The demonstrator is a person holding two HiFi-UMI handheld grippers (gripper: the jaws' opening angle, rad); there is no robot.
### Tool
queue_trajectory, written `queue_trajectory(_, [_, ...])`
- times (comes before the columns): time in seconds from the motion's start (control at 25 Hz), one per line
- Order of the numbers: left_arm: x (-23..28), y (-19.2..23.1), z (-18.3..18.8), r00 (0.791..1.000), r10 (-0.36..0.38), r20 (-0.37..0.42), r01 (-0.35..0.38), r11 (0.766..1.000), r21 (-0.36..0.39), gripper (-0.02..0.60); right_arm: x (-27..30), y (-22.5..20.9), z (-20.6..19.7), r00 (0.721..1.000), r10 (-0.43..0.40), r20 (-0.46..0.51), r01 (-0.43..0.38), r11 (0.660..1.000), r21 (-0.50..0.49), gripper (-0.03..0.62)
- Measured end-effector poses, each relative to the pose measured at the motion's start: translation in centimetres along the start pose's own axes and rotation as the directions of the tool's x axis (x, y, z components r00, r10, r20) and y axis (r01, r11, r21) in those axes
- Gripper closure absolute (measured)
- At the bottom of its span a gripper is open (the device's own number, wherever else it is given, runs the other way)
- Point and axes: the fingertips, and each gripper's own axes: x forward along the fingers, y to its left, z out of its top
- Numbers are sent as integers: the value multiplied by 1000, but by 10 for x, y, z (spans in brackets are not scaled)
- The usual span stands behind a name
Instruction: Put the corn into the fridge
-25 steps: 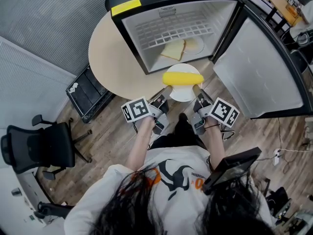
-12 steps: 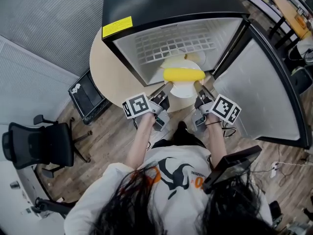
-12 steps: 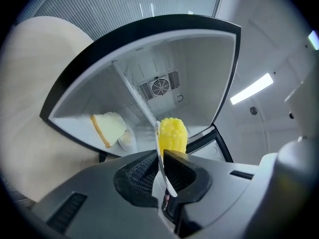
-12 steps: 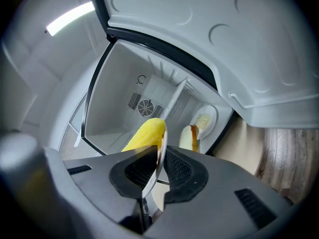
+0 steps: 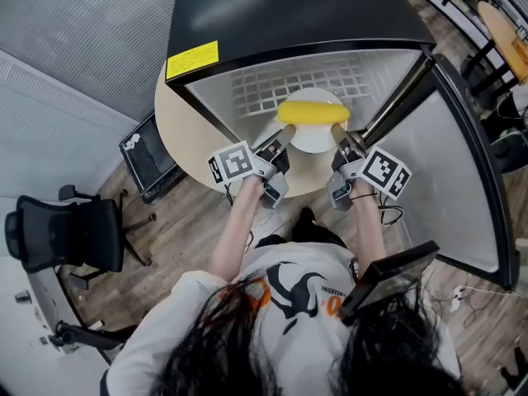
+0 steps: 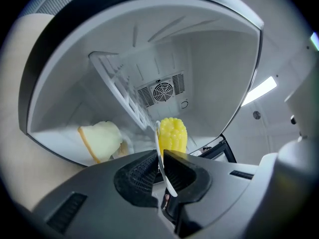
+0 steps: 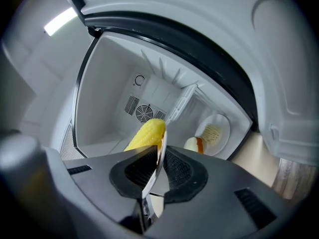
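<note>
A yellow corn cob (image 5: 313,113) lies on a white plate (image 5: 316,138) that I hold at the mouth of the open fridge (image 5: 289,23). My left gripper (image 5: 276,148) is shut on the plate's left rim (image 6: 160,153). My right gripper (image 5: 341,145) is shut on its right rim (image 7: 158,159). The corn (image 6: 172,134) shows just past the left jaws, and the same corn (image 7: 146,135) past the right jaws, with the fridge's white inside behind.
Inside the fridge a wire shelf (image 5: 297,81) hangs above a slice of bread (image 6: 99,139) and a small plate (image 7: 215,130) with food. The fridge door (image 5: 450,172) stands open at the right. The fridge sits on a round table (image 5: 177,118). An office chair (image 5: 62,233) stands at the left.
Both grippers have carried the plate with the corn forward, from in front of the table to the fridge opening. The grip on the plate is unchanged.
</note>
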Motion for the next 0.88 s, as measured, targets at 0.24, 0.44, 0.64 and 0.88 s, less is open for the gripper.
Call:
queue_trajectory(0.24, [10,11,12,1000,2,9,-1,999,-36,552,17,-2,10,1000,2,-8,-2,1000,3,551])
queue_trajectory(0.44, [16,18,19,1000,8,16,-7,998,-57,546,28,-2,18,1000,-4,-6,4,1000,7,551])
queue_trajectory(0.64, [19,18,26,1000,6,24,-4,999,-52,545,33,-3,21,999,-25,22,24,999,47,553])
queue_trajectory(0.88, [25,13,30,999,2,32,0,999,-44,541,37,-5,29,995,-54,89,45,993,108,562])
